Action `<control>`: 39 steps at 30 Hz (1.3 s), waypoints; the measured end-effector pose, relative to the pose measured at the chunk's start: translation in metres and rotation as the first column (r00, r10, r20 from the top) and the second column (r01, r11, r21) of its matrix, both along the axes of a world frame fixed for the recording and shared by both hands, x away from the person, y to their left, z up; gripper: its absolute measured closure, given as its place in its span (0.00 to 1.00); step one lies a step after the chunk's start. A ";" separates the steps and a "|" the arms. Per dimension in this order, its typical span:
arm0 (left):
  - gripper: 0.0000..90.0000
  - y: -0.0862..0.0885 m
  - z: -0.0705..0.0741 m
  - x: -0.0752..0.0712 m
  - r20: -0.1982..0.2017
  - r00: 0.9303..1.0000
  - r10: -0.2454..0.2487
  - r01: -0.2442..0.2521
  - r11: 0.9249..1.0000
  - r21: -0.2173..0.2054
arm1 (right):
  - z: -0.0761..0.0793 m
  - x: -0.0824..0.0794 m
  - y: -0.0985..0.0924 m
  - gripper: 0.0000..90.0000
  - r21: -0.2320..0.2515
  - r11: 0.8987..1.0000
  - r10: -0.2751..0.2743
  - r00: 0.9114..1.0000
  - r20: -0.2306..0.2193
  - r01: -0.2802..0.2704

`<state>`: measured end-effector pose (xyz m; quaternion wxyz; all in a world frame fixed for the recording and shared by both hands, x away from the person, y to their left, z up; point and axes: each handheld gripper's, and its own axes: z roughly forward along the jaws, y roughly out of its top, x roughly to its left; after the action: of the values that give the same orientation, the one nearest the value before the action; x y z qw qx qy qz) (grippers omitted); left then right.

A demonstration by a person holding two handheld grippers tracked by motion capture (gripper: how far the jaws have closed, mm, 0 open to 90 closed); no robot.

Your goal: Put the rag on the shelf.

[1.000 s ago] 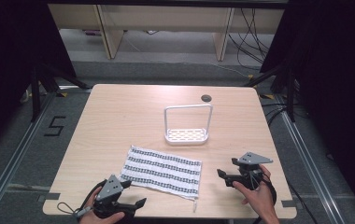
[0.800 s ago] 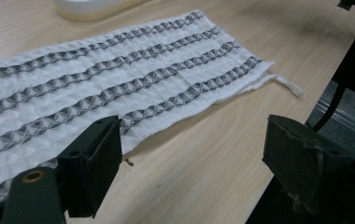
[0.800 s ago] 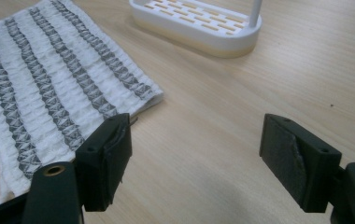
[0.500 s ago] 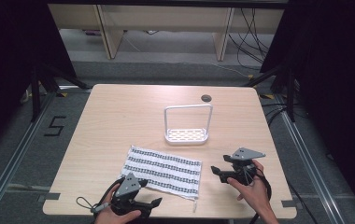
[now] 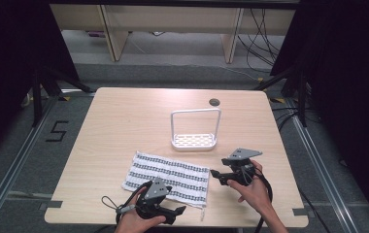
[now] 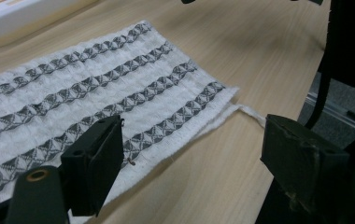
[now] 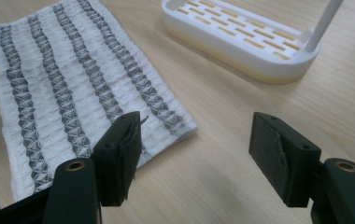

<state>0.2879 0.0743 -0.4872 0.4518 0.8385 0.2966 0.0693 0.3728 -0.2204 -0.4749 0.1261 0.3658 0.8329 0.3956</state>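
A white towel with dark patterned stripes lies flat on the wooden table, near the front. My left gripper is open at the towel's front edge, near its right corner; its jaws straddle that edge. My right gripper is open just right of the towel's right end, with the towel's corner in front of its jaws. Nothing is held by either gripper.
A white slotted tray with a tall wire handle stands behind the towel, also close ahead in the right gripper view. A round cable hole lies at the table's back. The front table edge is just under both hands.
Both grippers have closed in on the towel: the left one moved right along the front edge, the right one moved left toward the towel's right end.
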 end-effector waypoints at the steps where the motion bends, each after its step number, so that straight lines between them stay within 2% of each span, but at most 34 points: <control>1: 0.23 -0.002 0.000 0.001 0.006 1.000 -0.004 0.004 1.000 0.002 | 0.000 0.000 0.002 0.40 -0.003 1.000 -0.001 1.000 -0.017 0.001; 3: 0.23 -0.005 -0.001 0.002 0.000 1.000 0.001 -0.001 1.000 0.004 | -0.001 0.001 0.006 0.40 -0.016 1.000 0.010 1.000 -0.007 -0.010; 5: 0.22 -0.008 0.000 0.004 0.011 1.000 -0.015 0.014 0.999 0.035 | -0.001 0.003 0.009 0.40 -0.016 1.000 0.021 1.000 -0.012 -0.022; 7: 0.23 -0.010 0.000 0.004 0.014 1.000 -0.012 0.011 1.000 0.024 | -0.001 0.003 0.010 0.40 -0.016 1.000 0.019 1.000 -0.018 -0.019; 8: 0.23 -0.013 0.001 0.006 0.000 1.000 -0.022 0.022 1.000 0.020 | -0.002 0.003 0.011 0.40 -0.018 1.000 0.020 0.999 -0.029 -0.020; 9: 0.23 -0.014 0.001 0.007 0.009 0.999 -0.031 0.030 0.999 0.040 | -0.003 0.005 0.013 0.40 -0.026 0.999 0.023 0.999 -0.024 -0.023; 10: 0.23 -0.017 0.001 0.008 0.007 1.000 -0.024 0.024 0.999 0.030 | -0.004 0.005 0.014 0.41 -0.028 0.999 0.024 0.999 -0.034 -0.025; 11: 0.23 -0.016 0.002 0.009 0.016 0.999 -0.042 0.040 0.997 0.067 | -0.004 0.006 0.014 0.41 -0.032 0.999 0.027 0.999 -0.031 -0.028; 12: 0.25 -0.021 0.003 0.011 0.017 0.998 -0.055 0.053 0.996 0.069 | -0.004 0.007 0.016 0.41 -0.032 0.999 0.031 0.999 -0.036 -0.032; 15: 0.27 -0.027 0.001 0.010 0.012 0.999 -0.051 0.050 0.998 0.049 | -0.008 0.008 0.019 0.42 -0.021 0.999 0.027 1.000 -0.013 -0.027; 16: 0.27 -0.030 0.001 0.012 0.022 0.997 -0.069 0.067 0.995 0.075 | -0.006 0.008 0.018 0.42 -0.037 0.998 0.044 0.998 -0.033 -0.045; 17: 0.28 -0.034 0.000 0.011 0.016 0.998 -0.064 0.062 0.996 0.069 | -0.006 0.008 0.020 0.43 -0.039 0.998 0.045 0.998 -0.044 -0.047; 18: 0.29 -0.036 -0.001 0.011 0.017 0.997 -0.081 0.080 0.993 0.082 | -0.007 0.010 0.021 0.43 -0.038 0.998 0.044 0.999 -0.031 -0.045; 19: 0.31 -0.040 -0.003 0.012 0.018 0.995 -0.102 0.100 0.990 0.098 | -0.009 0.011 0.024 0.44 -0.029 0.999 0.038 0.998 -0.048 -0.039; 20: 0.31 -0.043 -0.003 0.011 0.016 0.995 -0.101 0.098 0.989 0.114 | -0.010 0.012 0.024 0.45 -0.027 0.999 0.043 0.998 -0.042 -0.044; 22: 0.33 -0.048 -0.005 0.010 0.028 0.993 -0.115 0.111 0.987 0.118 | -0.012 0.014 0.026 0.46 -0.027 0.998 0.048 0.998 -0.049 -0.049; 25: 0.34 -0.053 -0.006 0.012 0.021 0.991 -0.130 0.126 0.983 0.133 | -0.011 0.017 0.028 0.46 -0.056 0.997 0.057 0.996 -0.064 -0.061; 26: 0.35 -0.053 -0.006 0.012 0.021 0.991 -0.130 0.126 0.983 0.133 | -0.011 0.018 0.029 0.46 -0.057 0.996 0.063 0.996 -0.057 -0.067; 27: 0.36 -0.055 -0.006 0.012 0.026 0.990 -0.136 0.130 0.980 0.150 | -0.012 0.019 0.030 0.46 -0.048 0.997 0.061 0.997 -0.055 -0.064; 29: 0.38 -0.060 -0.009 0.012 0.011 0.990 -0.142 0.138 0.978 0.157 | -0.013 0.020 0.032 0.46 -0.053 0.997 0.060 0.997 -0.053 -0.063; 30: 0.38 -0.061 -0.008 0.013 0.016 0.986 -0.164 0.158 0.972 0.175 | -0.012 0.020 0.032 0.46 -0.062 0.996 0.062 0.996 -0.071 -0.066; 31: 0.38 -0.065 -0.009 0.012 0.025 0.985 -0.170 0.163 0.969 0.183 | -0.013 0.021 0.034 0.46 -0.057 0.996 0.061 0.997 -0.052 -0.064; 33: 0.41 -0.067 -0.010 0.012 0.035 0.984 -0.173 0.163 0.968 0.191 | -0.014 0.021 0.034 0.46 -0.057 0.996 0.063 0.997 -0.054 -0.066; 34: 0.42 -0.070 -0.011 0.012 0.031 0.985 -0.171 0.163 0.970 0.178 | -0.013 0.022 0.035 0.46 -0.071 0.995 0.060 0.996 -0.067 -0.064; 37: 0.44 -0.074 -0.014 0.015 0.043 0.982 -0.184 0.171 0.961 0.216 | -0.014 0.023 0.035 0.46 -0.083 0.994 0.071 0.996 -0.055 -0.076; 39: 0.47 -0.075 -0.016 0.015 0.034 0.983 -0.180 0.169 0.963 0.211 | -0.015 0.023 0.035 0.46 -0.084 0.994 0.070 0.995 -0.067 -0.075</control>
<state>0.3031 -0.0008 -0.5034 0.3740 0.9018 0.2006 0.0817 0.3960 -0.1853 -0.4898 0.1004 0.3420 0.8656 0.3517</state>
